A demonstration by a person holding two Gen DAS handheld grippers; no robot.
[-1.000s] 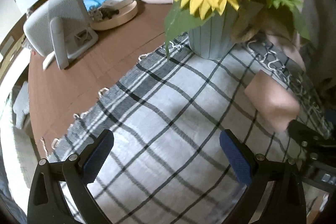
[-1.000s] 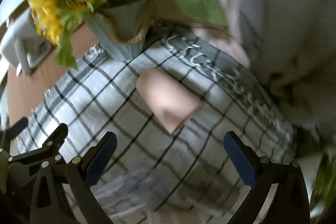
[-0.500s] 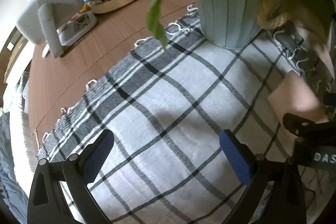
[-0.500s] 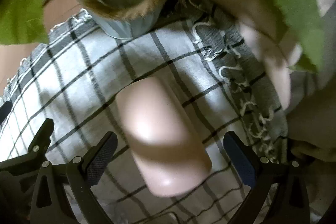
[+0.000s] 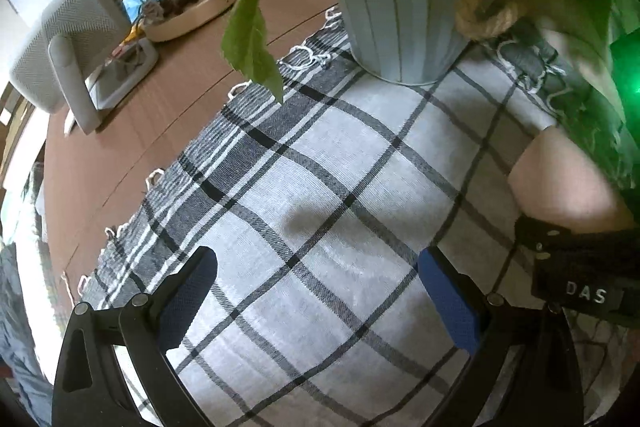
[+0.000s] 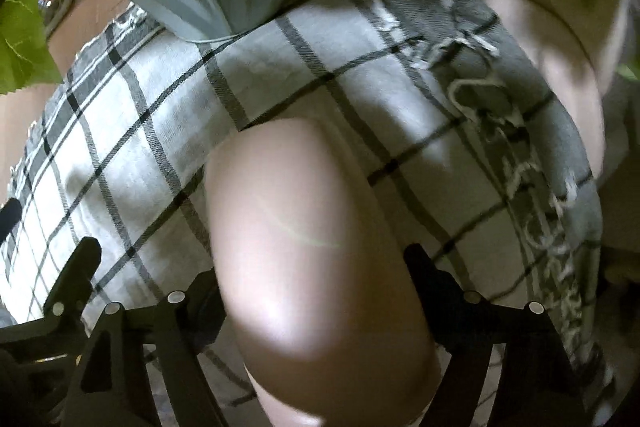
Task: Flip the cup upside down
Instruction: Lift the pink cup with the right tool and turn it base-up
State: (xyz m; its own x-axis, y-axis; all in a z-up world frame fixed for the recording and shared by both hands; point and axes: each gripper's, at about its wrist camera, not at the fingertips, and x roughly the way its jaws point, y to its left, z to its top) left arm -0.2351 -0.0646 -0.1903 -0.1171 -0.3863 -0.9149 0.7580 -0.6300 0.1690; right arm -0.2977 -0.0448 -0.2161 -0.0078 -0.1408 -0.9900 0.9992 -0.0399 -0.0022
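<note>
Right wrist: pink cup (image 6: 316, 267) clamped between right claw (image 6: 316, 291) fingers.

Bare plaid cloth (image 5: 320, 227) lay open ahead of left tongs (image 5: 316, 291); vase (image 5: 400, 7) and drooping leaf (image 5: 248, 43) blocked beyond.

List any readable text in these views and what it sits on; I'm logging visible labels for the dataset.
"DAS": white letters on the black body of the right gripper, seen at the right edge of the left wrist view; the word may run on out of sight.
No other text can be read in either view.
</note>
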